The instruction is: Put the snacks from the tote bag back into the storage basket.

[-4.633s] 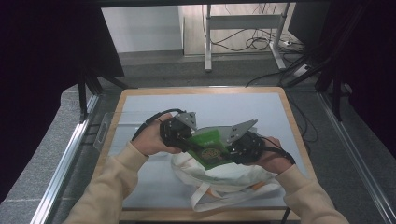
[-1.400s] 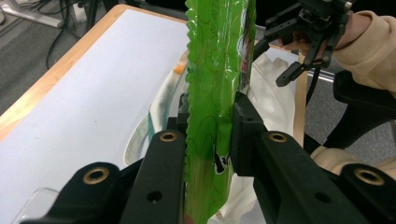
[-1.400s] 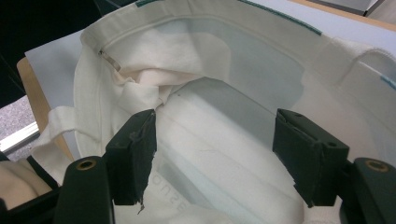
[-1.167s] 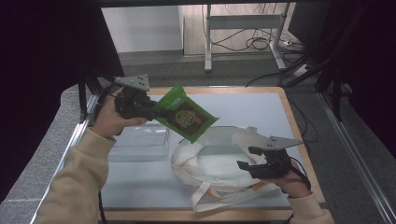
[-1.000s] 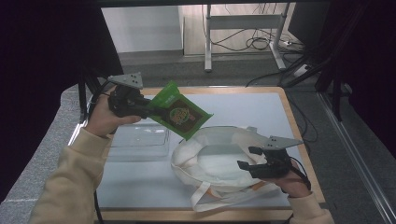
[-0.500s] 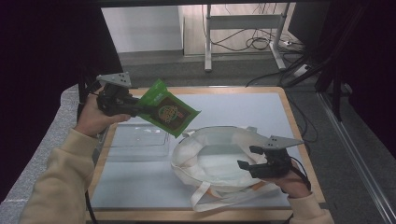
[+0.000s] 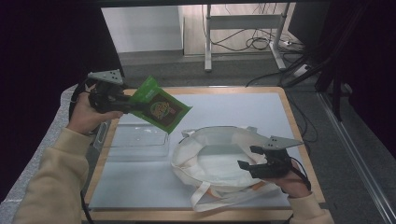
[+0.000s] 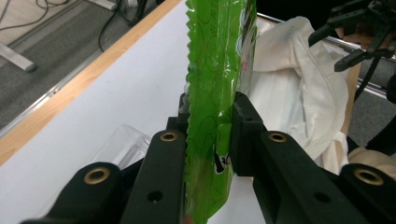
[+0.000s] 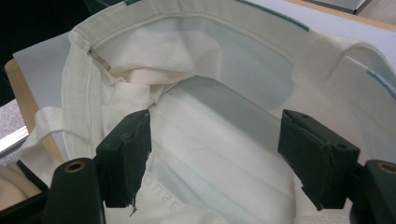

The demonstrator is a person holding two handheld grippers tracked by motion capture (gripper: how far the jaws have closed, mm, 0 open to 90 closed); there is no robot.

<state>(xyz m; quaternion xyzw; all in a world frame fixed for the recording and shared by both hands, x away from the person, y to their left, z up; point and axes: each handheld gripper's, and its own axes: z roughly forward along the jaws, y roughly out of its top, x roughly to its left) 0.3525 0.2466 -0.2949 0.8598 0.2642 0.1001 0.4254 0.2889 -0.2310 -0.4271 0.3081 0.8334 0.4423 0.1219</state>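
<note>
We hold a green snack packet in the left gripper above the table's left edge, the right gripper wide over the open cloth bag.

Taking the white cloth bag [image 7: 219, 158] as our landmark: the green packet [image 7: 161, 108] hangs in the air up and to the left of the bag's mouth, clear of it, tilted with its lower corner toward the bag and above the clear plastic tray [image 7: 137, 140] that lies just left of the bag. Our left gripper [image 7: 122, 105] pinches the packet's edge between its pads, jaws narrow on the foil. Our right gripper [image 7: 250, 163] sits at the bag's right rim, pointing into the mouth; its jaws have just been opening and stand wide with nothing pressed between them, only the bag's pale lining beyond.
</note>
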